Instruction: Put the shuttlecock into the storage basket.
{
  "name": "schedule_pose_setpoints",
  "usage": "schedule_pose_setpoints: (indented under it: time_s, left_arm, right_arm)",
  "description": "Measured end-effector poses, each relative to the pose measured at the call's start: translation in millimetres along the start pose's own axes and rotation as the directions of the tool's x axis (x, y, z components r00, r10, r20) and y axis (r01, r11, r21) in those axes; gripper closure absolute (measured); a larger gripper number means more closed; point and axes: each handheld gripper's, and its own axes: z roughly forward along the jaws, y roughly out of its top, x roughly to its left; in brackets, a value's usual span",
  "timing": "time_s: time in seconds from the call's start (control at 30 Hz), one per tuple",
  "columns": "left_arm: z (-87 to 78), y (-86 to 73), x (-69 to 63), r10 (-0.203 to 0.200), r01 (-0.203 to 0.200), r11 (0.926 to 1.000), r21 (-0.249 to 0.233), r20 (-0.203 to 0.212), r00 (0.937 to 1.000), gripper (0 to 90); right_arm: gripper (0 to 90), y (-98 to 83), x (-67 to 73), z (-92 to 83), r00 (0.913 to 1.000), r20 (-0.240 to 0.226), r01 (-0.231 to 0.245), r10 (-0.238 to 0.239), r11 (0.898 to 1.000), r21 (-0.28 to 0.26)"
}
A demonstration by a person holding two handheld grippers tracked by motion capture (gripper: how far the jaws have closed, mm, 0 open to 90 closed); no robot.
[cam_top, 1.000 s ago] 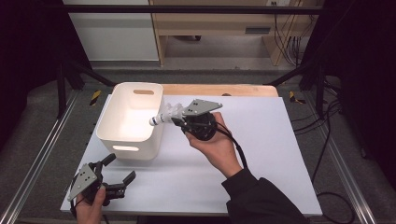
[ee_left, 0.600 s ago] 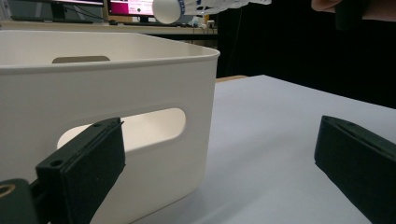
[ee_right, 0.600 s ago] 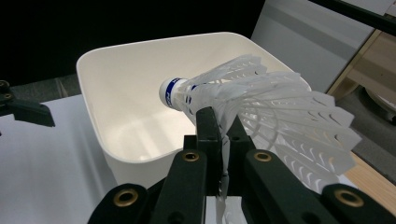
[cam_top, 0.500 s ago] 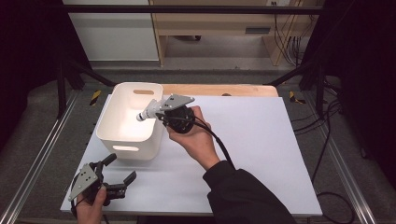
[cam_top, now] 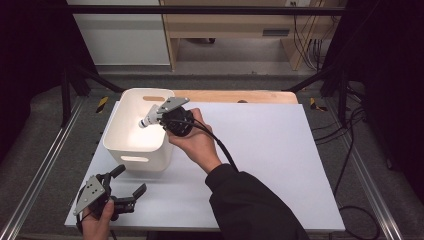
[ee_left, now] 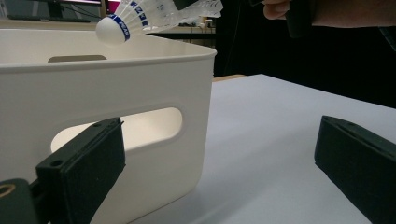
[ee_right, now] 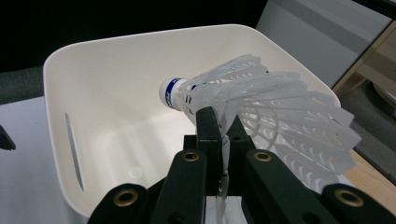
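Right gripper (cam_top: pixel 161 118): clamped on shuttlecock (ee_right: pixel 261 116) feathers, above white bin (cam_top: pixel 131 145).
Left gripper (cam_top: pixel 127 187): jaws spread wide, holding nothing, near the bin.

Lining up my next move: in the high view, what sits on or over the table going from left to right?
Left gripper, jaws open, at the near left corner → white bin → shuttlecock over the bin → right gripper clamped on it → bare white tabletop.
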Motion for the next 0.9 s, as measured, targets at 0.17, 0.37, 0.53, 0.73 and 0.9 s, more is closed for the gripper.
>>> schedule_pose_setpoints:
  time_s: [0.17, 0.37, 0.53, 0.73, 0.9]
  left_arm:
    - [0.1, 0.1, -0.1, 0.001, -0.001, 1.0000, 0.000, 0.001, 1.0000, 1.6]
    - [0.7, -0.1, -0.1, -0.004, 0.004, 1.0000, -0.001, 0.001, 1.0000, 1.5]
    - [0.6, 0.0, -0.1, -0.003, 0.003, 1.0000, -0.001, 0.002, 1.0000, 1.5]
    - [0.6, 0.0, 0.0, -0.003, 0.003, 1.0000, 0.000, 0.002, 1.0000, 1.5]
    - [0.9, 0.1, -0.3, -0.006, 0.006, 1.0000, -0.003, 0.003, 1.0000, 1.6]
  right_arm:
    - [88.8, 2.5, -1.2, 8.2, 0.9999, -0.002, 0.016, -0.016, 1.000, 0.024]
    - [88.8, 2.8, -2.6, 17.3, 0.9995, -0.001, 0.030, -0.030, 0.998, 0.054]
    - [88.7, 2.4, -3.8, 22.8, 0.9996, -0.001, 0.030, -0.030, 0.997, 0.067]
    - [88.8, 2.7, -4.9, 27.4, 0.9995, -0.002, 0.031, -0.031, 0.996, 0.080]
    - [88.7, 5.0, -6.2, 31.0, 0.9993, -0.001, 0.038, -0.038, 0.995, 0.090]
